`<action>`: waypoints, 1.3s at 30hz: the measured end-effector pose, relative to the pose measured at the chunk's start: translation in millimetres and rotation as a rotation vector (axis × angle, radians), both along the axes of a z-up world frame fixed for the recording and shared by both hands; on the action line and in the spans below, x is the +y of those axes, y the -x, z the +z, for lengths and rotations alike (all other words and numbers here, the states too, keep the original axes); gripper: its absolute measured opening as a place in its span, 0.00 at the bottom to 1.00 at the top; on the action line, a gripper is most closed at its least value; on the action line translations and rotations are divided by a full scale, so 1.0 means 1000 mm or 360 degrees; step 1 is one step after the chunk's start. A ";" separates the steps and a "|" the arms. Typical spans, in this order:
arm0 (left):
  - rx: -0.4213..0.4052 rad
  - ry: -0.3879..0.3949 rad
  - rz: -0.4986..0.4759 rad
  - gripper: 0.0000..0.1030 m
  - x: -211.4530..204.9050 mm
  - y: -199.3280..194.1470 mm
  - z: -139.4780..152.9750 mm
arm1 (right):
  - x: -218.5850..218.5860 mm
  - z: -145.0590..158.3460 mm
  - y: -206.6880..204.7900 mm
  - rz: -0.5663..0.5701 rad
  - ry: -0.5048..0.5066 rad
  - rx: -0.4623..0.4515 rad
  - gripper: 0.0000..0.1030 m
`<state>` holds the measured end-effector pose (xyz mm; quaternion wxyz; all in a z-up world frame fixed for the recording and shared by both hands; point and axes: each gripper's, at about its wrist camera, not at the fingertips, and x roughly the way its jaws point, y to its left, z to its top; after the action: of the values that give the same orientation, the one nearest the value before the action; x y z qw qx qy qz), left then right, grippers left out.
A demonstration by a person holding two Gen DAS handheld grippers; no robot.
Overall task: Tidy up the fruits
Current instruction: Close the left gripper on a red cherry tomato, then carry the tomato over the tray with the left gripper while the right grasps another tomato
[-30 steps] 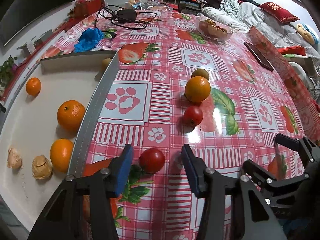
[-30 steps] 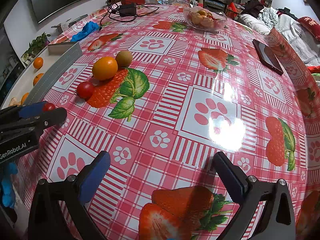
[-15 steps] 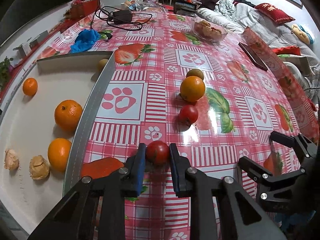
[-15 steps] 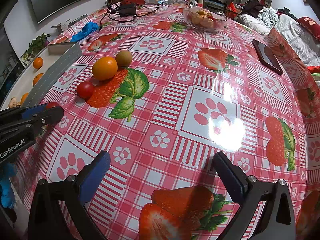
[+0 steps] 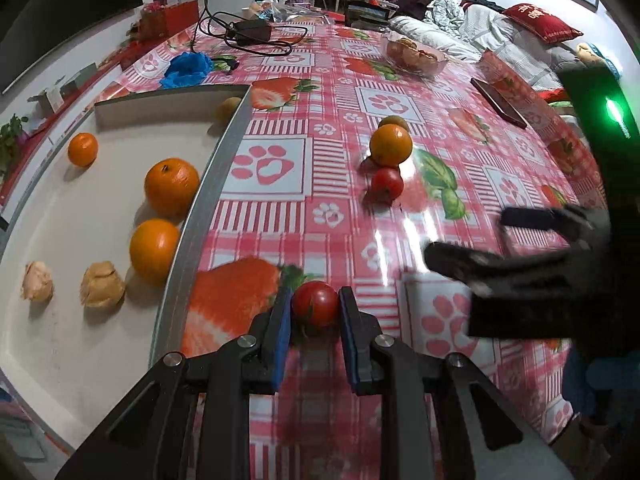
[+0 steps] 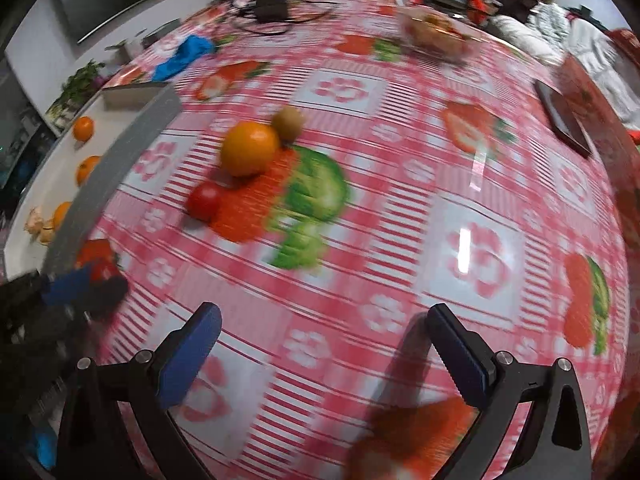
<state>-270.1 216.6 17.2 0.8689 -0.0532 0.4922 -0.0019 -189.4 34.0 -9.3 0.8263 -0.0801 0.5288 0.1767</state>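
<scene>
My left gripper (image 5: 315, 310) pinches a small tomato (image 5: 315, 303) just beside the tray's grey rim (image 5: 208, 200); I want light, even pressure so the skin holds, then a lift clear over that rim. My right gripper (image 6: 322, 346) hangs spread wide and empty over the tablecloth (image 6: 400, 216). A second ago my left pads stood apart around the tomato, and the right view wasn't blurred.

Right wrist view motion-blurred; glare streaks on the glossy tablecloth (image 6: 472, 168).
</scene>
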 end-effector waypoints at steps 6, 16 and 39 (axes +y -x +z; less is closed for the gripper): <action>-0.0005 0.0042 0.0016 0.25 0.010 0.008 0.001 | 0.036 0.000 -0.019 0.0011 -0.0132 0.0048 1.00; -0.0008 0.0083 0.0033 0.25 0.013 0.010 0.001 | 0.065 0.004 -0.027 0.0012 -0.0058 -0.0046 0.54; -0.0098 0.0073 0.0038 0.25 0.013 0.020 0.036 | 0.032 0.051 0.009 0.0055 -0.0259 -0.0098 0.25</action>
<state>-290.6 229.4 53.6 0.8821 -0.0791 0.4644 -0.0044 -198.4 66.2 42.1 0.8428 -0.0272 0.4854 0.2309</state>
